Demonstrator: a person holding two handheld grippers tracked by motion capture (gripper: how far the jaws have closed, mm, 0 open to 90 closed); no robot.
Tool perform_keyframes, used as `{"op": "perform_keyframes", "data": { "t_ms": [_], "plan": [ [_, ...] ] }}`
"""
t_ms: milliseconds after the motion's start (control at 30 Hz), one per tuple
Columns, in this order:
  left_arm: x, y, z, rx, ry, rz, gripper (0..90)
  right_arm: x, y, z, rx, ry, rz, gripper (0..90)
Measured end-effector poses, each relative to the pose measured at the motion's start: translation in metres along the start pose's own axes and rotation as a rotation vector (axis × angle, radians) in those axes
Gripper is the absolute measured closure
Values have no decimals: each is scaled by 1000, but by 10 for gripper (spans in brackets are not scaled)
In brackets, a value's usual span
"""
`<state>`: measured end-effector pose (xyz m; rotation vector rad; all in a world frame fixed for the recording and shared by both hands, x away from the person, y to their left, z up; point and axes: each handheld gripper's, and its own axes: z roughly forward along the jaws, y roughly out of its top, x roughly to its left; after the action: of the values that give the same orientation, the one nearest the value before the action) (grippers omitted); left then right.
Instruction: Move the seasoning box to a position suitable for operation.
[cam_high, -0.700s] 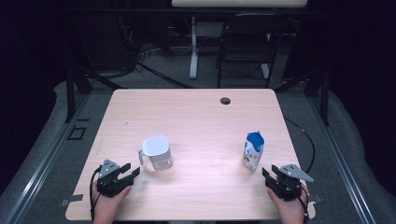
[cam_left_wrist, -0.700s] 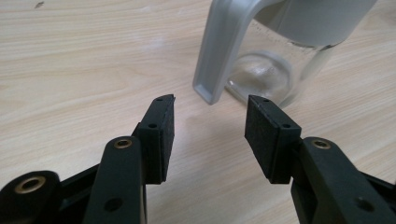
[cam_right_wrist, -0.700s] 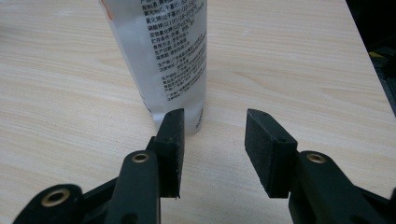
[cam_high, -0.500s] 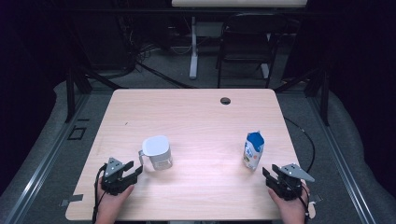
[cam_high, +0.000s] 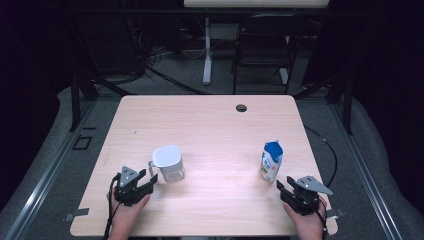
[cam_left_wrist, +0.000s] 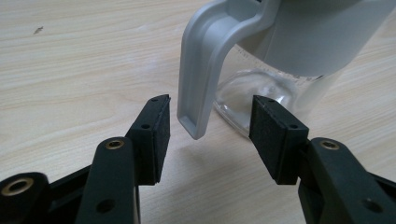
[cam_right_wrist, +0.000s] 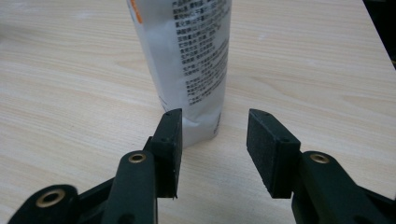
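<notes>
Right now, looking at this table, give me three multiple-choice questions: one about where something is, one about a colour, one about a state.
1. Where does the milk carton stand?
A. just ahead of the right gripper
B. beside the pitcher's handle
C. at the table's far edge

2. What colour is the pitcher's handle?
A. orange
B. black
C. light grey

3. How do the left gripper's jaws stand?
A. clamped on the handle
B. open, with the handle's tip just ahead of the gap
C. shut on nothing

Answers: 1 A, the high view shows the carton just beyond the right gripper, near the table's right side. 2 C, the left gripper view shows a pale grey handle on a clear body. 3 B, both pads stand apart from the handle, with bare table between them.
</notes>
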<state>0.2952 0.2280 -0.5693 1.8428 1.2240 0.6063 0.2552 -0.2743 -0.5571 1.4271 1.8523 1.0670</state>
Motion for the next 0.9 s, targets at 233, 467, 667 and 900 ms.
{"op": "perform_keyframes", "data": {
  "t_ms": [233, 467, 667, 900],
  "plan": [
    [4, 4, 2, -21, -45, -35, 545, 1, -1, 0, 4, 16, -1, 556],
    [4, 11, 3, -28, -27, -40, 585, 1, -3, 0, 7, 23, 12, 553],
    [9, 15, 12, -28, 1, -74, 617, 2, -4, -1, 11, 25, 9, 551],
    [12, 17, 17, -20, -16, -72, 625, 3, -5, -2, 12, 30, 8, 551]
  ]
}}
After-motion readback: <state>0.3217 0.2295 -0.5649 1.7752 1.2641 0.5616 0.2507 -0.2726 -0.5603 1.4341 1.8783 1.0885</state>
